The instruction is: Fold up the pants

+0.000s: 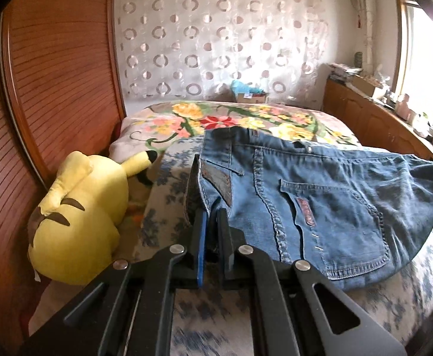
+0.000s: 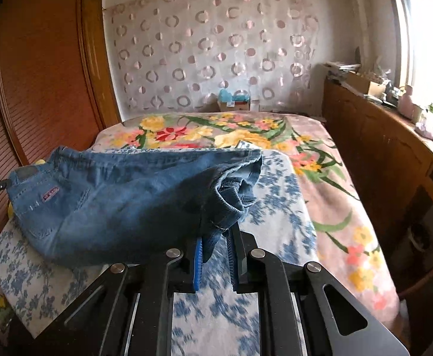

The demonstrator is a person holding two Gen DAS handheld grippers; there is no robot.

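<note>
Jeans (image 1: 320, 201): heavy, limp denim. Left claw (image 1: 212, 222) pinches waistband corner, lower centre; right claw (image 2: 216, 237) apparently clamps bunched hem. Hold thick seams.

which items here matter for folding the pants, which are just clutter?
In play:
- jeans, lifted over the bed
- left gripper, clamped on the waistband end
- right gripper, clamped on the bunched leg end
- blue floral sheet beneath

Clutter:
- yellow plush toy
- cardboard box
- flowered blanket

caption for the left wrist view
Left tool shut on jeans at the waistband, beside a yellow plush.
</note>
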